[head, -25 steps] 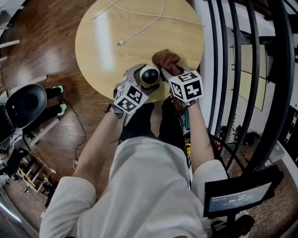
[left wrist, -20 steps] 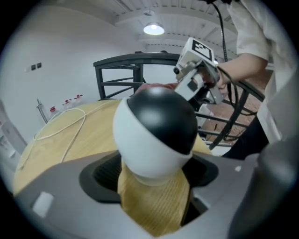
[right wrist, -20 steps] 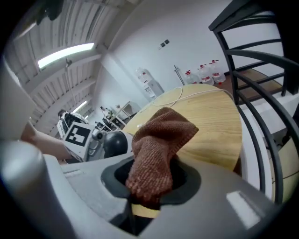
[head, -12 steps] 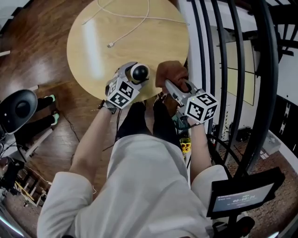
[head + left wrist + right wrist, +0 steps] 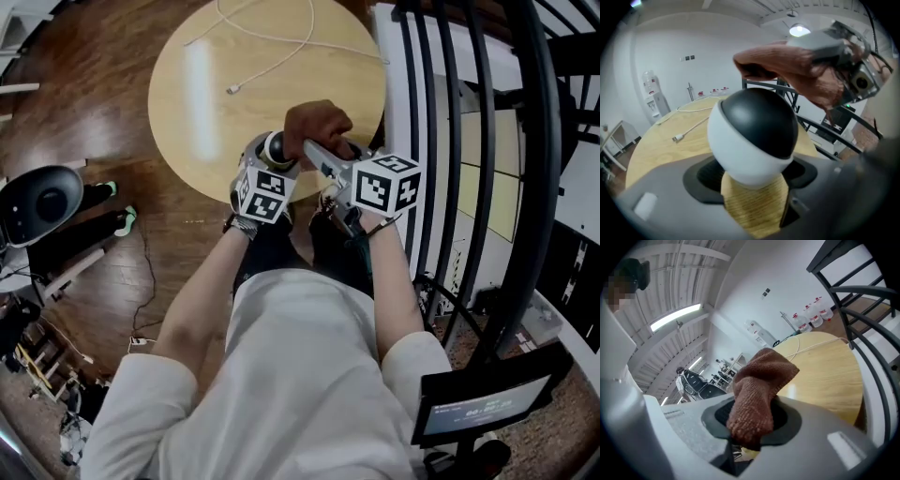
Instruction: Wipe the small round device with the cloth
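Note:
The small round device point(image 5: 278, 147), a white ball with a black face, sits between the jaws of my left gripper point(image 5: 270, 155), lifted above the near edge of the round wooden table point(image 5: 197, 103). Those jaws have just been closing a little and are shut on the device point(image 5: 752, 136). My right gripper point(image 5: 317, 148) is shut on a bunched brown cloth point(image 5: 316, 120) and holds it just over the device. In the left gripper view the cloth point(image 5: 787, 65) hangs right above the ball. In the right gripper view the cloth point(image 5: 757, 399) sticks up from between the jaws.
A white cable point(image 5: 272, 58) with a plug lies on the far half of the table. Black railing bars point(image 5: 450, 141) run close on the right. A black round seat point(image 5: 42, 202) stands on the wood floor at the left. A small screen point(image 5: 478, 403) is at the lower right.
The right gripper has risen with the cloth and swung left, from beside the device to over it. The left gripper has turned with the device in it.

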Action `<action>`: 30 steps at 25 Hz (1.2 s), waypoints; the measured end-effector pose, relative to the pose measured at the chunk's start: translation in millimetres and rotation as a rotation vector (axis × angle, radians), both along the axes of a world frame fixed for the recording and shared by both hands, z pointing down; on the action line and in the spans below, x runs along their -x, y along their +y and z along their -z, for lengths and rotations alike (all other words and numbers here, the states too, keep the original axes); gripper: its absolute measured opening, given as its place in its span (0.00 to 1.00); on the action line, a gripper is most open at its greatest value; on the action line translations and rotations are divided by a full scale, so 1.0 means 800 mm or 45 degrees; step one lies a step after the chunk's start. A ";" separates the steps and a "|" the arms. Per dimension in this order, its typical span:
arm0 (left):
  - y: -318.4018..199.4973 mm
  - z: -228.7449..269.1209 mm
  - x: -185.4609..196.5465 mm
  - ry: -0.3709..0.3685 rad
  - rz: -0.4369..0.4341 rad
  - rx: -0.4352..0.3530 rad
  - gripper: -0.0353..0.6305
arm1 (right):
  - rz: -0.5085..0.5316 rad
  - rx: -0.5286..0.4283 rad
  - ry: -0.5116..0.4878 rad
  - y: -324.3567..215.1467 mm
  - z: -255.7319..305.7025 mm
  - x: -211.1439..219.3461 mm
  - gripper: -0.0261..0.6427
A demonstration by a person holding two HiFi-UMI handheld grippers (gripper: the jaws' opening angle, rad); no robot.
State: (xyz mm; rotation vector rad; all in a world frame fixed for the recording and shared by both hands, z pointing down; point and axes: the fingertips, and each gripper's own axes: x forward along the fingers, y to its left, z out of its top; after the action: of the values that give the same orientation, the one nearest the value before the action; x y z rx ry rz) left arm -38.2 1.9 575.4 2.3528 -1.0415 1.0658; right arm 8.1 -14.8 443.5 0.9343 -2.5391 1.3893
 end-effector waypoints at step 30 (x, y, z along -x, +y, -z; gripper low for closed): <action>-0.002 0.007 0.013 -0.081 -0.228 0.013 0.70 | 0.370 0.171 0.595 -0.005 -0.142 0.023 0.20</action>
State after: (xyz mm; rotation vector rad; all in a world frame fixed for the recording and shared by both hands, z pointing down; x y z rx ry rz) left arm -48.9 0.2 569.7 2.4549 -0.8570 1.2142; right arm -10.5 -18.5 556.8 0.7258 -2.1036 1.0881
